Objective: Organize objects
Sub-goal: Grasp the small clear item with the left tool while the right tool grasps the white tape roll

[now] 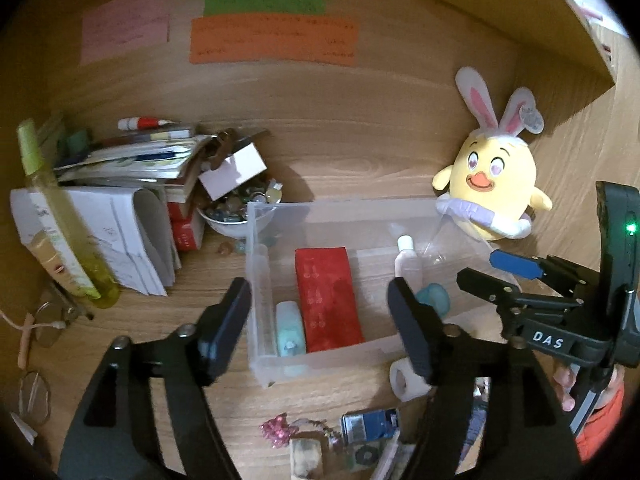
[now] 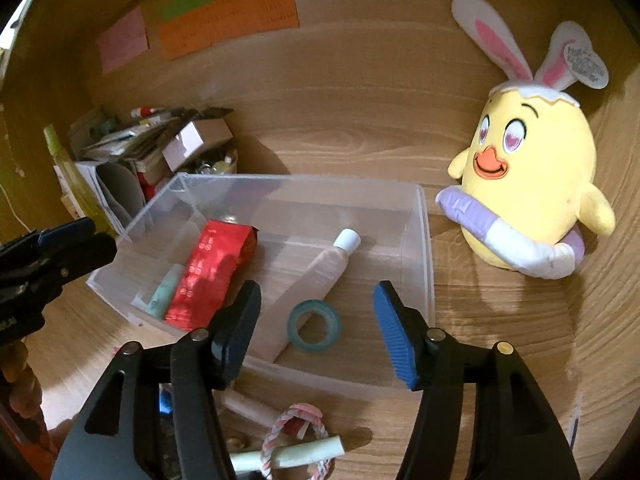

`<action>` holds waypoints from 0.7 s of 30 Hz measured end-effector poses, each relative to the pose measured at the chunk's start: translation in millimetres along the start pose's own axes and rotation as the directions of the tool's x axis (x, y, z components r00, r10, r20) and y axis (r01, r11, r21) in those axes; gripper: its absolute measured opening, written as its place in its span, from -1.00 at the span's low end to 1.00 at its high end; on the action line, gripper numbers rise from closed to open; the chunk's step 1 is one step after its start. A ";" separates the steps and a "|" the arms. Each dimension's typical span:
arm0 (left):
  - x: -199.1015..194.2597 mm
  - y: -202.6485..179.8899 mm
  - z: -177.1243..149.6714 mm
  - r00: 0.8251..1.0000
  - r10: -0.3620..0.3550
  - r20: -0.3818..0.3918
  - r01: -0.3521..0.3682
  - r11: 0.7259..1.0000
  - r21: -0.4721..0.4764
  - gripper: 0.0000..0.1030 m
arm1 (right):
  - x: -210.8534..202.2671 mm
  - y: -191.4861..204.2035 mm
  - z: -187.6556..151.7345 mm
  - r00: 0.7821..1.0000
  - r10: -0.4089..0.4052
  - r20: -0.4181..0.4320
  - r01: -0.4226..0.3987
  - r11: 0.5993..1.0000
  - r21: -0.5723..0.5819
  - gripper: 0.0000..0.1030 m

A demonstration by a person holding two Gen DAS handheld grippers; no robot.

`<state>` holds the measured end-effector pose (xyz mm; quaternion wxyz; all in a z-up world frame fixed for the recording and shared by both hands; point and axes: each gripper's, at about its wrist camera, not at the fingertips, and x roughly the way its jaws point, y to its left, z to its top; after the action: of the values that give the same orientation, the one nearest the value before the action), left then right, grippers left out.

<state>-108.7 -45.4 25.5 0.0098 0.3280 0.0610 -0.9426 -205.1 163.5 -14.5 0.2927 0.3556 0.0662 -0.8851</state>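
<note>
A clear plastic box (image 1: 340,202) (image 2: 427,248) stands on the wooden desk. In its left part lie a red foil packet (image 1: 328,300) (image 2: 210,272) and a pale teal tube (image 1: 289,332) (image 2: 163,290). Its right part holds a pink tube with a white cap (image 2: 332,264) (image 1: 406,260) and a teal tape roll (image 2: 315,325) (image 1: 434,296). My left gripper (image 1: 318,300) (image 2: 92,236) hovers open in front of the box's left part, nothing between its fingers. My right gripper (image 2: 318,296) (image 1: 500,276) is open above the tape roll, not touching it.
A yellow plush chick with rabbit ears (image 2: 532,184) (image 1: 496,184) sits right of the box. Stacked books and papers (image 1: 132,168), a bowl of trinkets (image 1: 236,208) and a yellow-green bottle (image 1: 60,220) crowd the left. Small clutter (image 1: 340,436), a braided cord (image 2: 292,428) and a white roll (image 1: 408,380) lie in front.
</note>
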 end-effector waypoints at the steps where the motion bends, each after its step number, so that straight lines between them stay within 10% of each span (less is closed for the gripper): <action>1: -3.0 1.2 -1.1 1.000 0.002 0.004 -0.002 1.000 -0.003 0.54 | -4.3 1.2 -0.1 1.000 0.004 0.008 -0.004 1.000 -0.001 0.15; 6: -16.3 6.5 -11.0 0.999 0.032 0.016 -0.032 0.999 0.002 0.70 | -24.2 11.3 -3.6 0.999 0.017 0.043 -0.016 1.000 -0.018 0.51; 21: -7.3 26.3 -59.0 0.992 0.052 -0.114 -0.054 0.999 -0.007 0.74 | -41.5 41.2 -34.8 0.998 0.049 0.035 -0.047 0.997 -0.058 0.52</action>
<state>-65.0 -64.5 -18.7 0.0329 0.3829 0.0573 -0.9214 -137.3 160.6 -8.7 0.3251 0.3326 0.0778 -0.8818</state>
